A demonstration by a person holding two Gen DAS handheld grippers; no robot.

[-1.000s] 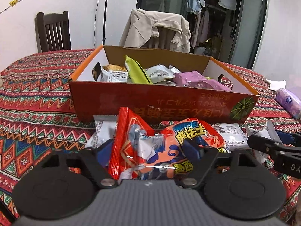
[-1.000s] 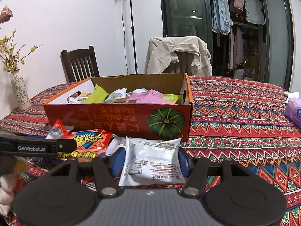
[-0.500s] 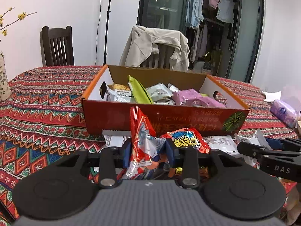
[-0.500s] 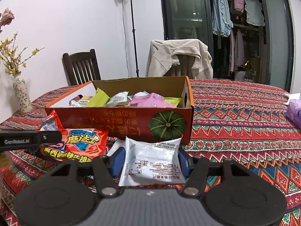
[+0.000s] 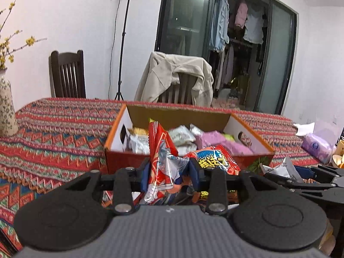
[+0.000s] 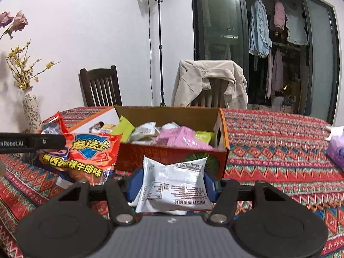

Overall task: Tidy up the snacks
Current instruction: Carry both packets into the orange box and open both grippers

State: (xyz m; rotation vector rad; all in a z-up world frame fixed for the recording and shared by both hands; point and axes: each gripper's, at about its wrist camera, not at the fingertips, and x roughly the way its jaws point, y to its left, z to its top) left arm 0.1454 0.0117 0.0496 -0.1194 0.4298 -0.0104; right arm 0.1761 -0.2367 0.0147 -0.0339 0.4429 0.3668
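My left gripper (image 5: 169,172) is shut on a crumpled red-orange snack bag (image 5: 163,161) and holds it above the table in front of the cardboard box (image 5: 129,154). The same bag (image 6: 86,154) shows at the left of the right wrist view, under the left gripper's finger (image 6: 32,143). My right gripper (image 6: 172,182) is shut on a white snack packet (image 6: 174,185), held in front of the box (image 6: 172,157). The box holds several packets, pink (image 6: 180,137), green (image 6: 123,125) and white (image 6: 143,131).
The table has a red patterned cloth (image 6: 279,142). A vase with yellow twigs (image 6: 31,111) stands at the left. A purple tissue pack (image 5: 316,145) lies at the right. Two chairs (image 5: 67,75) stand behind the table, one with a beige jacket (image 6: 210,79). A light stand (image 6: 159,43) is by the wall.
My left gripper has closed on the red-orange bag and lifted it off the table. My right gripper has risen too, still holding the white packet.
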